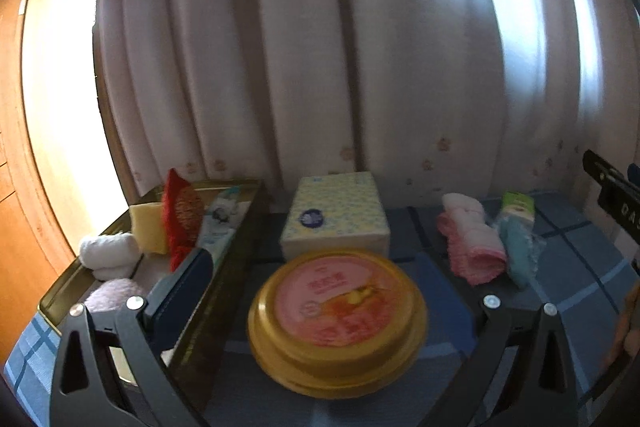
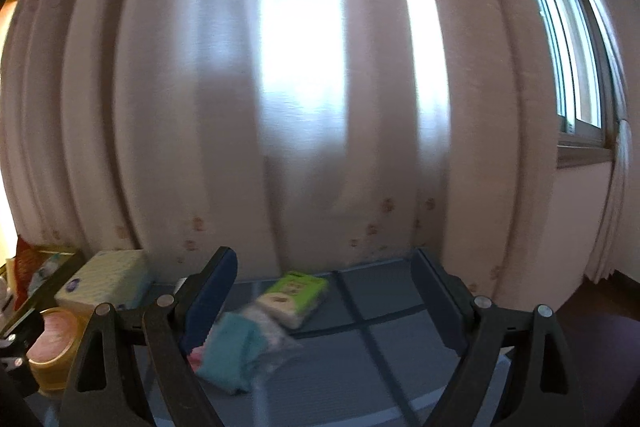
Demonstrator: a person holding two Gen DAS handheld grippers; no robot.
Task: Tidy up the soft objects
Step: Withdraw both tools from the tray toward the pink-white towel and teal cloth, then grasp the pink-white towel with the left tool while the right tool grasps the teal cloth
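The right tongs [image 2: 324,291] stand spread wide with nothing between the pads. Ahead of them on the blue checked desk [image 2: 400,355] lies the teal pack [image 2: 232,355], low and left in the right wrist view, touching the inner side of the left finger [image 2: 208,299]. Its long axis runs away from the tongs toward the green pack [image 2: 292,293], which lies just beyond it, more central between the fingers. A pink towel [image 1: 472,243] lies roughly parallel, touching the teal pack's left side.

The left tongs [image 1: 332,291] are also spread, their left finger [image 1: 180,287] hanging over the tin tray [image 1: 240,227], which already holds a white roll [image 1: 108,255], a yellow cloth [image 1: 148,227] and a red bag [image 1: 180,215]. A round tin [image 1: 336,319] sits between their fingers, untouched as far as I can tell; the tissue box [image 1: 336,219] stands behind it.

By my judgement the right hand is nearer the loose items and should shift left to centre the teal pack.

Motion blur smears both packs, so the border between the teal pack and its clear wrapper is unclear. The pink towel is almost wholly hidden behind the left finger in the right view.
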